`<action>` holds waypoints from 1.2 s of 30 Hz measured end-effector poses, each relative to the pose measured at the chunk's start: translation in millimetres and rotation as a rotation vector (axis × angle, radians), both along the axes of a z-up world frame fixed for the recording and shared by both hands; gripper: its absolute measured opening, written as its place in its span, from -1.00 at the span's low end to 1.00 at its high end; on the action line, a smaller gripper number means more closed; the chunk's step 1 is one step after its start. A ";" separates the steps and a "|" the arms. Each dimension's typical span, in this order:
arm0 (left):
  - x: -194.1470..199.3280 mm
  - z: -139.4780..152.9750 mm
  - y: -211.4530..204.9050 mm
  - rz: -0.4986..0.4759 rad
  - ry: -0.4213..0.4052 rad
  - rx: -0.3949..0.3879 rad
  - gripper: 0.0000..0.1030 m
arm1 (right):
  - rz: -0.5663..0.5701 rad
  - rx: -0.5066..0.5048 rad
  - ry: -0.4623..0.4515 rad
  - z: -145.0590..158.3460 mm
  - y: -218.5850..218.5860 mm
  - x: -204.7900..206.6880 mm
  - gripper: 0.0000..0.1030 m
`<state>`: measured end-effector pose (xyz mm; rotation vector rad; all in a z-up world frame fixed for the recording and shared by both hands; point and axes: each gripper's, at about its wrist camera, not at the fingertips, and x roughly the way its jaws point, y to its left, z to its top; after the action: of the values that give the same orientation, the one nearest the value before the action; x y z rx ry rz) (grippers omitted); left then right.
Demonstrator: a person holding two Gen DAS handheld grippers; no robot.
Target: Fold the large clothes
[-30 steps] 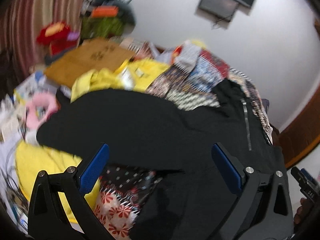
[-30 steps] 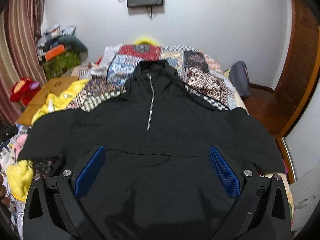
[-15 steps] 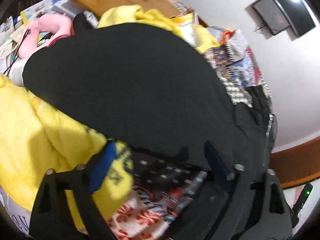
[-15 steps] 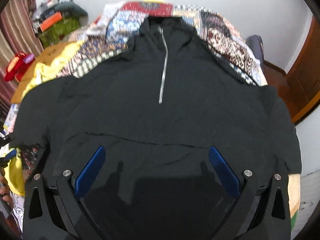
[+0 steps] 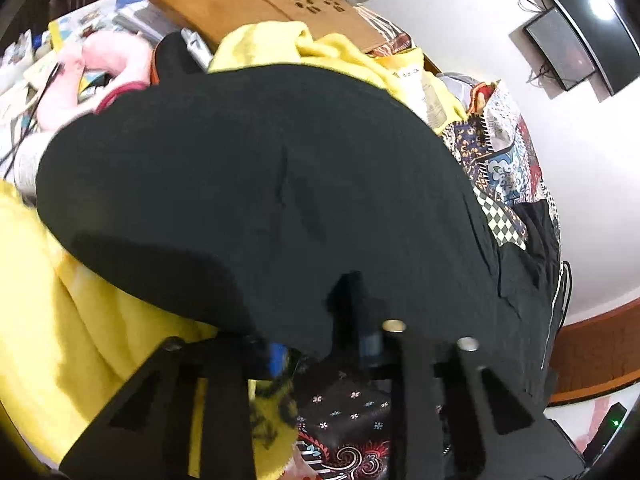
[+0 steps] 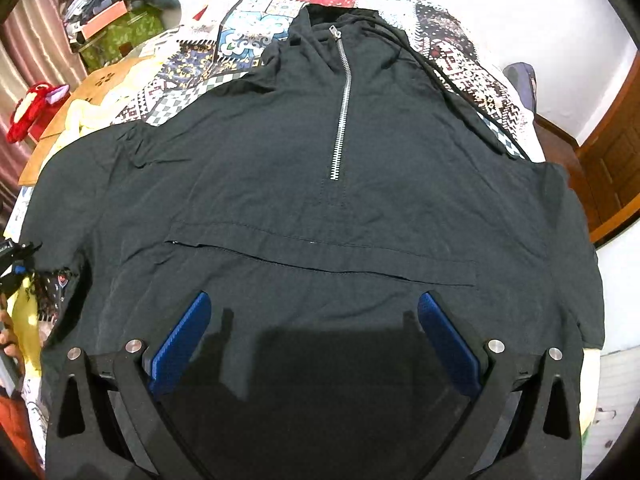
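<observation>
A black half-zip jacket lies spread front-up on the bed, its silver zipper pointing away from me. In the left wrist view its left sleeve fills the middle. My left gripper is at the sleeve's near edge; its jaws are closing, with a fold of the black cloth pinched between the blue pads. The right wrist view catches that gripper at the far left edge. My right gripper hovers open over the jacket's lower front, nothing between its pads.
A patchwork bedspread covers the bed. Yellow cloth lies under the sleeve. A brown board, a pink soft item and a red toy crowd the left side. A wooden door stands at right.
The left gripper dropped to the sleeve's edge and its jaws went from wide open to nearly together on the black cloth. The right gripper sank closer over the jacket, still open.
</observation>
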<state>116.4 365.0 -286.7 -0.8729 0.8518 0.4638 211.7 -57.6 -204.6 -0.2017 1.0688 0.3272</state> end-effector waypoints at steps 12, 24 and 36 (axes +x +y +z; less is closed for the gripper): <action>39.6 117.4 -49.2 -0.141 -0.107 0.369 -0.91 | 0.004 0.028 -0.085 27.5 -15.5 -8.3 0.99; 125.0 191.9 -185.5 -0.480 -0.286 0.453 -0.93 | -0.026 0.077 -0.153 47.5 -48.2 -5.3 0.99; 156.1 141.0 -322.6 -0.812 -0.174 0.521 -0.93 | -0.105 0.155 -0.148 50.9 -94.2 -0.9 1.00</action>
<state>272.5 42.4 -145.7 -0.0468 0.7968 -0.1112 210.8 -151.8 -153.7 -0.0307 0.8996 0.2940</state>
